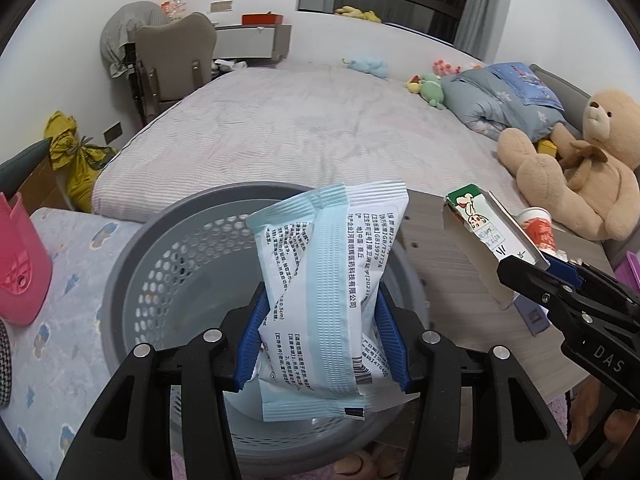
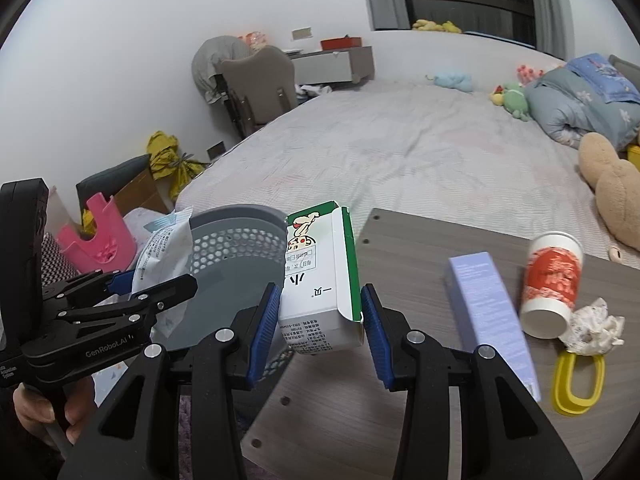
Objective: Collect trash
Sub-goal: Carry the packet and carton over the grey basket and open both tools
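Now, with left gripper [image 1: 320,332] clamped on the wrapper [image 1: 324,292] above the basket [image 1: 132,264], release squarely; right gripper [image 2: 320,332] (clamped on 1 carton [image 2: 320,276]) follows.

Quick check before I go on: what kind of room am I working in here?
Most likely a bedroom, probably a child's: a large bed fills the view, a teddy bear and other soft toys lie on it, and a folded quilt sits at the head.
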{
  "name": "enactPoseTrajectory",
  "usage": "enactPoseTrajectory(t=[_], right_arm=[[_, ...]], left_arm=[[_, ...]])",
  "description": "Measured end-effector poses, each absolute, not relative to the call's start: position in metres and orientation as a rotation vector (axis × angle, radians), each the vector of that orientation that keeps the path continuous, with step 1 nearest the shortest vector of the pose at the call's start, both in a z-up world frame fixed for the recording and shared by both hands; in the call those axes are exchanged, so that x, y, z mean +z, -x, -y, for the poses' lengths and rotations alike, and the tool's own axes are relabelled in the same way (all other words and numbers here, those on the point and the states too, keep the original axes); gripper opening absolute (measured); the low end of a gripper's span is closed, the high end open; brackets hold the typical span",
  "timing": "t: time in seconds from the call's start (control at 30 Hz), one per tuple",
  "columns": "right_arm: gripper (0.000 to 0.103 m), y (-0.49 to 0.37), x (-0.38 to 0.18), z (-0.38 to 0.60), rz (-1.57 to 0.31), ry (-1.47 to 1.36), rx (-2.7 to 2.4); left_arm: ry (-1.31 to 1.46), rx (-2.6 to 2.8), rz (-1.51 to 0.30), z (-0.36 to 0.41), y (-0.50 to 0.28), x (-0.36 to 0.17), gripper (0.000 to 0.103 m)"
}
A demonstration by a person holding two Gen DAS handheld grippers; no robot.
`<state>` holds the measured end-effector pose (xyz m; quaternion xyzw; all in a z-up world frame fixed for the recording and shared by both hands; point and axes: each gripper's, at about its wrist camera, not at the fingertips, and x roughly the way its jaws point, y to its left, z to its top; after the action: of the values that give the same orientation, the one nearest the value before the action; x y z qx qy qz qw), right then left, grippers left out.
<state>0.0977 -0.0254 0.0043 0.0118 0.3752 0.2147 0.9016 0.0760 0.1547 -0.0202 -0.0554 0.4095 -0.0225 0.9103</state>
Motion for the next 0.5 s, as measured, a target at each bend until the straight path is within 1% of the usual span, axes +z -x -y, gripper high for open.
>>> enactPoseTrajectory(t=[0.5], right_arm=[[0.041, -0.11, -0.005, -0.039, -0.822, 0.036, 0.568]], left_arm=[[0.174, 0.062, -0.864, -0.214, -0.082, -0.041, 0.05]])
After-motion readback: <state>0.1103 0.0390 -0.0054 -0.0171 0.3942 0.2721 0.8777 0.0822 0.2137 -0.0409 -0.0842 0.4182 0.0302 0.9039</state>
